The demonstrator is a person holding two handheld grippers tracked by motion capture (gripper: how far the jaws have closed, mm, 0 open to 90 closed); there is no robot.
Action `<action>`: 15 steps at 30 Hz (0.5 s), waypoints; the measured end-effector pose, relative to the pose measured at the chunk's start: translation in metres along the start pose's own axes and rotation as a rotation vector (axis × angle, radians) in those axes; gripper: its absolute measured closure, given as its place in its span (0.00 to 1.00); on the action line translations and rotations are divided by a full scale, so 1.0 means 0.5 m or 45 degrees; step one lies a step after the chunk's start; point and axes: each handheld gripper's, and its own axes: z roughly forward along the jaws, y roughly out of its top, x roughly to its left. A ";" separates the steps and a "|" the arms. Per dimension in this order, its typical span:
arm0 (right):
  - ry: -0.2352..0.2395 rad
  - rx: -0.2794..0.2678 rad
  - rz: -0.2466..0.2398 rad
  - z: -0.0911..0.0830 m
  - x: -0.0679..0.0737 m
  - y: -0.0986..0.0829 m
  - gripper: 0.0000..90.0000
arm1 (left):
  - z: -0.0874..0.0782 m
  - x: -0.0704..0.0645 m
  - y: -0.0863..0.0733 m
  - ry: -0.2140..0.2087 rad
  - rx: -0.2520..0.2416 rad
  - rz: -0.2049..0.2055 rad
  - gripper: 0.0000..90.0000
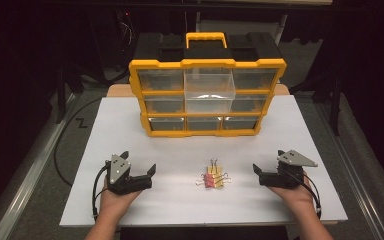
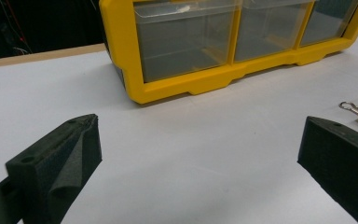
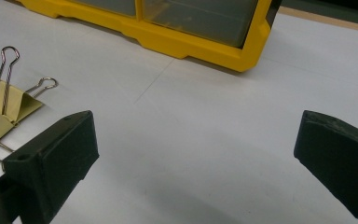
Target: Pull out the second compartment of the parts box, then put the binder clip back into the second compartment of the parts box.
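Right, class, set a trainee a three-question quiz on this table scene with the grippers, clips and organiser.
1. True or false: the left gripper holds a clip.
2. What lies between the two grippers? A) binder clips B) scissors C) a cup
3. Which drawer of the yellow drawer organiser stands pulled out?

Key: 1 false, its jaws stand open and empty; 2 A; 3 the clear top middle drawer. The right gripper is open too.
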 end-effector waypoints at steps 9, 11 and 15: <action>0.015 0.044 -0.037 0.008 0.004 -0.002 0.01 | 0.000 -0.003 -0.001 0.004 -0.002 0.016 0.00; 0.021 0.054 -0.038 0.009 0.004 -0.003 0.01 | 0.000 -0.002 -0.001 0.005 0.001 0.013 0.00; 0.041 0.071 -0.043 0.011 0.005 -0.003 0.01 | -0.001 0.000 -0.002 -0.001 0.000 -0.021 0.00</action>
